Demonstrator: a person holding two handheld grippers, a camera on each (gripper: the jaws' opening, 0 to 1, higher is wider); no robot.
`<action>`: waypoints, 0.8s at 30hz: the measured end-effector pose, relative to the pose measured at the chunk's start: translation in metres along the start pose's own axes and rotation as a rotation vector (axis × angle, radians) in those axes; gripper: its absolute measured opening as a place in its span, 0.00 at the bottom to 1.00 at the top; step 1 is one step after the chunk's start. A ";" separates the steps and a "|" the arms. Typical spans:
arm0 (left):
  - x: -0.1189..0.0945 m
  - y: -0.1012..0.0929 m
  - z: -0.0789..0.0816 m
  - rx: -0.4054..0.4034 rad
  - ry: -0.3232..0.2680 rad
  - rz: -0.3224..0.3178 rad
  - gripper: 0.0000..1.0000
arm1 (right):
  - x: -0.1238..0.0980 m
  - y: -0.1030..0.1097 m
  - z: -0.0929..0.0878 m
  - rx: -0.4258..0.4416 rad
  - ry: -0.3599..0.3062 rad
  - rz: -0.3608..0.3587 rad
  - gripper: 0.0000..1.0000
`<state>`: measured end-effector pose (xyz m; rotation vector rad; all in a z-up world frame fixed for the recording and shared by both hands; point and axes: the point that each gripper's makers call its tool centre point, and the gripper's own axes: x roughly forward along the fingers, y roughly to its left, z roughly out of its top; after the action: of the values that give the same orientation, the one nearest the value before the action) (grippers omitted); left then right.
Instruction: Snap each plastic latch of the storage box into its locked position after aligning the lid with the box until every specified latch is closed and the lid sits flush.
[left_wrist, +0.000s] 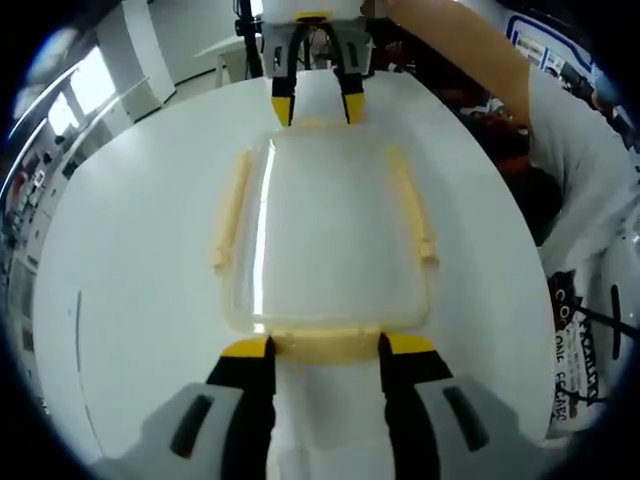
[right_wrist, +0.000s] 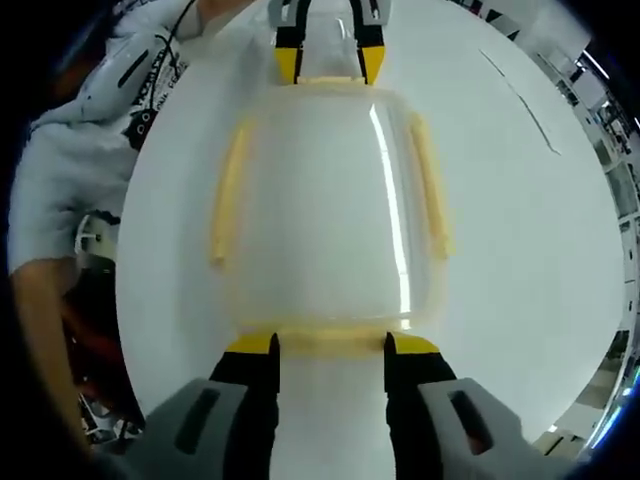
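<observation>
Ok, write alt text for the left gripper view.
A clear storage box with yellow latches lies on a white table, framed end to end by two tongs. The left tongs straddle the near end latch, jaws apart; the right tongs face them at the far end.

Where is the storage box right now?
The storage box lies on the white table, central in both gripper views, with the left gripper at one short end and the right gripper at the opposite end.
</observation>
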<state>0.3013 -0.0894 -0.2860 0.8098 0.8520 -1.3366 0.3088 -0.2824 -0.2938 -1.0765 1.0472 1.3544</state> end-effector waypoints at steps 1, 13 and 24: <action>0.000 0.000 0.000 0.000 -0.004 0.000 0.41 | 0.000 -0.001 0.000 0.004 -0.005 0.001 0.41; 0.000 0.003 0.001 -0.017 0.005 0.002 0.40 | -0.001 -0.004 0.000 0.000 -0.004 0.003 0.39; 0.000 0.003 0.001 -0.023 0.025 0.002 0.39 | -0.002 -0.007 -0.001 -0.008 0.022 0.005 0.38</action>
<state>0.3048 -0.0901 -0.2856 0.8112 0.8842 -1.3148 0.3163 -0.2837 -0.2919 -1.0976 1.0617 1.3544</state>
